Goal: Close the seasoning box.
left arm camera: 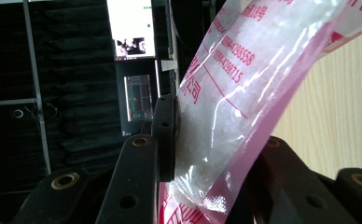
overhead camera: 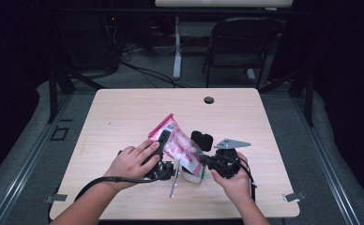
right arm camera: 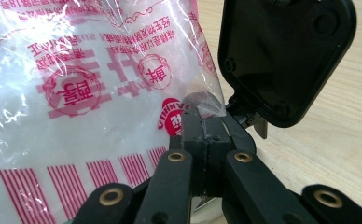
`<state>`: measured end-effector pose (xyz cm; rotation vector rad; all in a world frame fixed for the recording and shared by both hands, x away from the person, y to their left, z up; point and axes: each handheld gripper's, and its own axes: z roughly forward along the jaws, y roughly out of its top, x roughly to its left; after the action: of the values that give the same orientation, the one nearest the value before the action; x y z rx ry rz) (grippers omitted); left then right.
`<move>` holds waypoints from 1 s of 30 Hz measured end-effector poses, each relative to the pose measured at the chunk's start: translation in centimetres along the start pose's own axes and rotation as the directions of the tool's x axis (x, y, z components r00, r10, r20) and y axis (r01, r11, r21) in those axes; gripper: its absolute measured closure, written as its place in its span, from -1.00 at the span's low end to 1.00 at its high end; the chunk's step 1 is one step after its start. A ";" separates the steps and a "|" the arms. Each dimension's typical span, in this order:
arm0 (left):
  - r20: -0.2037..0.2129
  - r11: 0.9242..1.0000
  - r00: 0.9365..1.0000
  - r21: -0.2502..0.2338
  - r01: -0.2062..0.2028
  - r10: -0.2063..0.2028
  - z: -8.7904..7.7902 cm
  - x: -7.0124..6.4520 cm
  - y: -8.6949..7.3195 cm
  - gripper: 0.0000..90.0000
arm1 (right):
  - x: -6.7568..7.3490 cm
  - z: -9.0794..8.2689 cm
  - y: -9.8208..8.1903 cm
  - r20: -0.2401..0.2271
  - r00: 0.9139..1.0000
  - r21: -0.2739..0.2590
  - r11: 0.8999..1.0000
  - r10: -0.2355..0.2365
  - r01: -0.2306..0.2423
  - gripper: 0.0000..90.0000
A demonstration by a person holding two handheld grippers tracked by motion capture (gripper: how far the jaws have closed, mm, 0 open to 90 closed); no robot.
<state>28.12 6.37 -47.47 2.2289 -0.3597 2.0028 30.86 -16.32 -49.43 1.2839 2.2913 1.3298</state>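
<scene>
Both hands hold grippers mid-table: the left gripper [overhead camera: 163,140] clamps the clear, red-printed bag [overhead camera: 178,143] of white grains; the right gripper [overhead camera: 202,159] pinches its corner above a cup [overhead camera: 192,174]. Bare table [overhead camera: 124,112] surrounds them.

Table lit from above, surroundings dark; glare on plastic; close-ups soft.

light wood table [overhead camera: 124,117], round hole [overhead camera: 209,100] near far edge. on it: a white cup [overhead camera: 192,174], a thin metal rod [overhead camera: 173,183].
</scene>
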 end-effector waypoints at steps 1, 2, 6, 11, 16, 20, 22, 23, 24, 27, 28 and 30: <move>0.003 1.000 1.000 0.002 -0.002 0.002 0.0 0.0 0.0 0.59 | 0.0 0.0 0.0 0.001 1.000 0.005 1.000 -0.001 0.001 1.00; -0.005 1.000 1.000 -0.003 -0.010 0.010 0.0 0.1 0.1 0.60 | -0.1 0.1 0.0 0.001 1.000 0.005 1.000 0.001 -0.001 1.00; -0.010 1.000 1.000 -0.009 -0.011 0.011 -0.2 0.2 0.3 0.60 | -0.2 0.3 -0.2 0.012 1.000 0.006 1.000 -0.001 0.001 1.00; -0.009 1.000 1.000 -0.018 -0.002 0.002 -0.3 0.3 0.5 0.60 | -0.1 0.4 -0.2 0.019 1.000 0.002 1.000 -0.005 0.005 1.00; -0.009 1.000 1.000 -0.017 -0.015 0.015 -0.5 0.4 0.5 0.60 | 0.0 0.5 -0.2 0.027 1.000 0.011 1.000 -0.011 0.011 1.00; -0.010 1.000 1.000 -0.018 -0.016 0.016 -0.6 0.3 0.5 0.61 | 0.0 0.6 -0.2 0.028 1.000 0.010 1.000 -0.006 0.006 1.00; -0.011 1.000 1.000 -0.021 -0.015 0.015 -0.6 0.3 0.5 0.61 | 0.0 0.6 -0.2 0.033 0.999 0.009 1.000 -0.002 0.002 1.00; -0.009 1.000 1.000 -0.021 -0.015 0.015 -0.7 0.3 0.5 0.61 | 0.0 0.6 -0.2 0.038 0.999 0.010 1.000 -0.001 0.000 1.00; -0.016 1.000 1.000 -0.026 -0.017 0.017 -0.7 0.4 0.5 0.61 | 0.0 0.6 -0.2 0.039 0.999 0.010 1.000 0.000 0.000 1.00; -0.013 1.000 1.000 -0.022 -0.022 0.022 -0.8 0.5 0.6 0.61 | 0.0 0.6 -0.2 0.038 0.999 0.010 1.000 -0.001 0.001 1.00; -0.015 1.000 1.000 -0.022 -0.022 0.022 -0.8 0.5 0.6 0.61 | 0.0 0.7 -0.2 0.038 0.999 0.011 1.000 -0.004 0.004 1.00; -0.023 0.999 0.999 -0.026 -0.030 0.029 -0.8 0.6 0.7 0.61 | 0.1 0.6 -0.3 0.040 0.999 0.012 1.000 -0.004 0.004 1.00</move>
<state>27.23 5.86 -46.87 2.1965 -0.4168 2.0237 31.03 -15.95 -49.99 1.2974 2.2769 1.2791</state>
